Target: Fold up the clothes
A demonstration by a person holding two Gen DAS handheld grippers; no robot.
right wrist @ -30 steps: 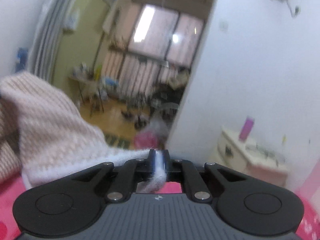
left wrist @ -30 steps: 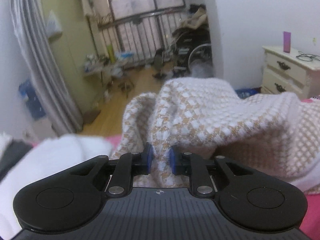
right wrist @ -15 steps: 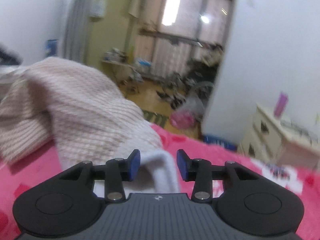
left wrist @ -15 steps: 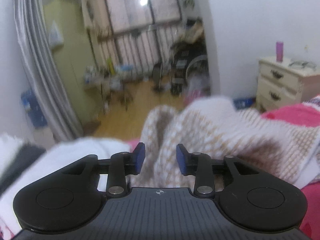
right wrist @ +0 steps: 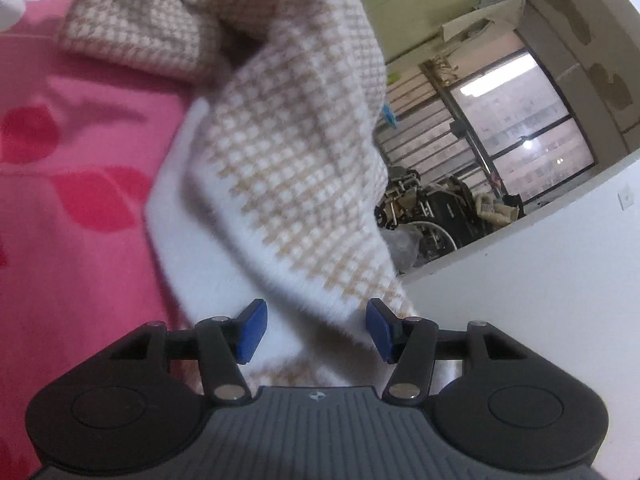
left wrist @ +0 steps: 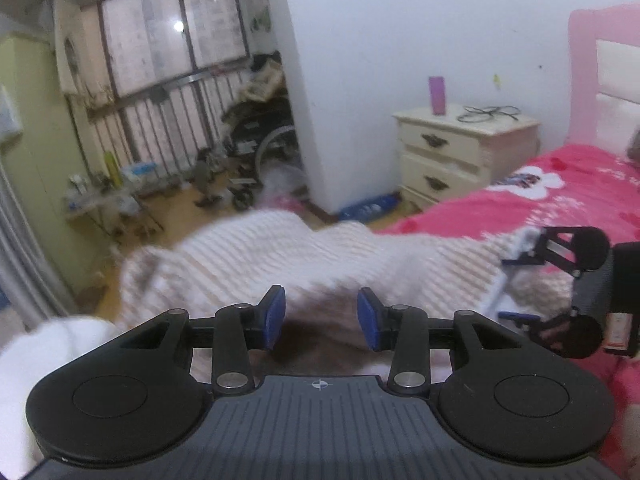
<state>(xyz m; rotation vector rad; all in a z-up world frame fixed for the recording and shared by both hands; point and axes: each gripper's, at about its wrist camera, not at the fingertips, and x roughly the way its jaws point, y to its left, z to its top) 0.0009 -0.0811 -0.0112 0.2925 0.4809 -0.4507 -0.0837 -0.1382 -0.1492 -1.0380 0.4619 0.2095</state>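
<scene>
Left gripper (left wrist: 321, 317): jaws just opened, blue pads apart, nothing pinched; one second ago they clamped fold of checked sweater (left wrist: 280, 256). Sweater now lower, lying blurred ahead at 12 o'clock on pink bedspread (left wrist: 560, 200).

Right gripper (right wrist: 314, 330): jaws just opened wide, white hem (right wrist: 224, 264) loose between pads, not pressed; earlier shut on it. View now rolled, sweater rising toward 12 o'clock.

Nightstand (left wrist: 460, 152) at 1 o'clock, far.

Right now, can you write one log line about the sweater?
step: fold release | sweater: on pink bed | left gripper: open, just opening | right gripper: open, just opening, sweater hem between fingers
</scene>
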